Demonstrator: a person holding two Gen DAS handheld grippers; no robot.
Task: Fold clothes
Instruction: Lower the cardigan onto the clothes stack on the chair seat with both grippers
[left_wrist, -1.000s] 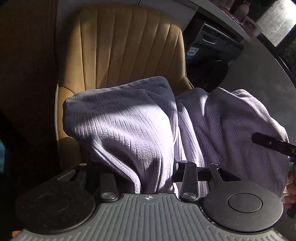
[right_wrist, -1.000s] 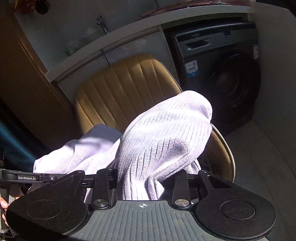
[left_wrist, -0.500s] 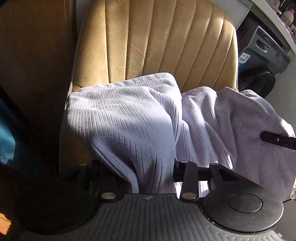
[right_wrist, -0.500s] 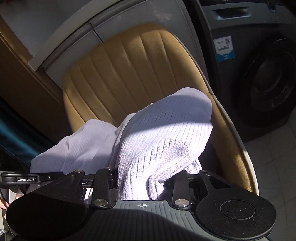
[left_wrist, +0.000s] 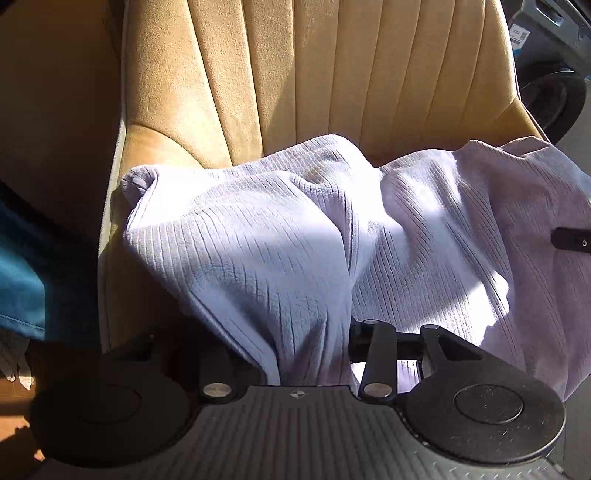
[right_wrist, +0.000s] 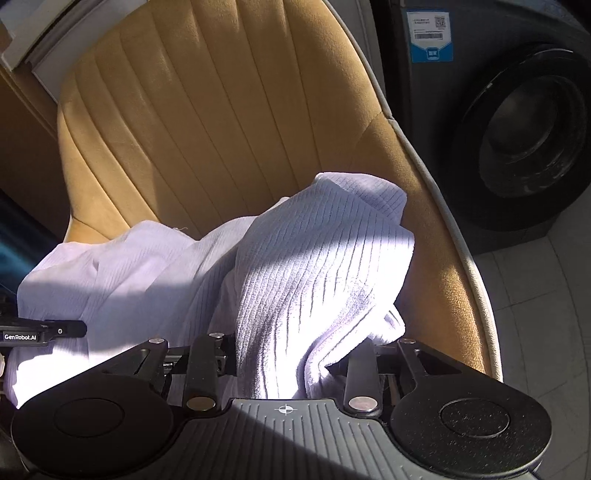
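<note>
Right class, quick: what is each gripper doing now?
Left gripper: holding the lilac garment, fingers just easing open.
Right gripper: closed on the same garment.

One legible marking: "GenRobot.AI", white lettering on the black body of the left gripper (right_wrist: 22, 336), at 9 o'clock in the right wrist view. The washing machine (right_wrist: 517, 140) carries a blue-and-white label (right_wrist: 430, 35) at 1 o'clock with barcode and QR code; its print is too small to read. Left wrist view: a similar label (left_wrist: 519, 35) at 1 o'clock, unreadable.
</note>
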